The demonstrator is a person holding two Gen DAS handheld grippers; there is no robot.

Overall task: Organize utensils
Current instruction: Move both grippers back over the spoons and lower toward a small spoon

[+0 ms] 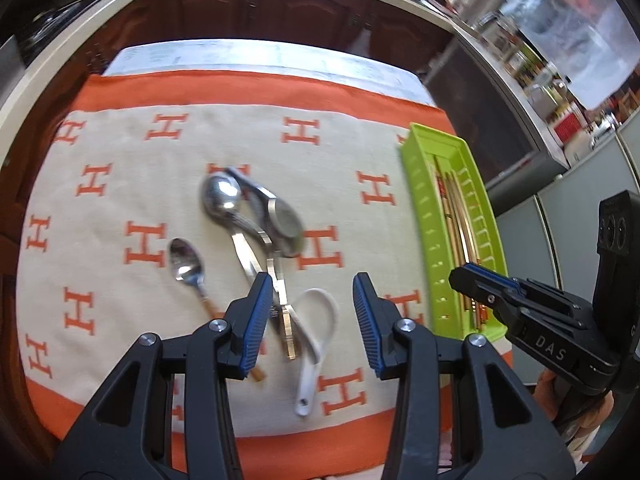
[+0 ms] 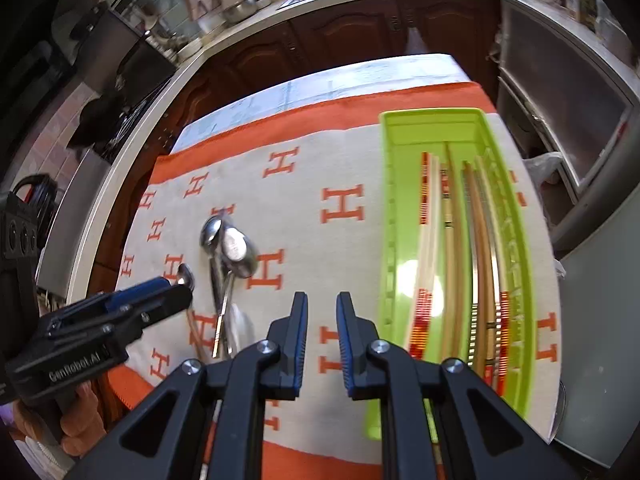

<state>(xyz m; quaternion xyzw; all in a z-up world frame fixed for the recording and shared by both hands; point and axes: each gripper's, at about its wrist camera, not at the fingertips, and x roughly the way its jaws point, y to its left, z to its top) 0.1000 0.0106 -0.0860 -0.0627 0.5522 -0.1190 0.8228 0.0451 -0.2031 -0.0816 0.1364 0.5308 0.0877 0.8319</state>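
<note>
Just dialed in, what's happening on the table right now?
A person is sorting utensils. The chopsticks already lie in the green tray. The left tongs hang open over the spoons and the white ceramic spoon, holding nothing. The right tongs are open and empty beside the tray.

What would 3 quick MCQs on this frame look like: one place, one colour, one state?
1. Where do the chopsticks lie?
A. in the green tray
B. on the cloth
C. between fingers

2. Colour of the ceramic spoon?
A. green
B. white
C. orange

3. State of the left gripper?
A. shut on a spoon
B. shut, empty
C. open, empty

Answers: 1 A, the sticks sit inside the tray walls in the right wrist view. 2 B, it shows white beside the metal spoons. 3 C, a wide gap separates its fingers, nothing between them.
</note>
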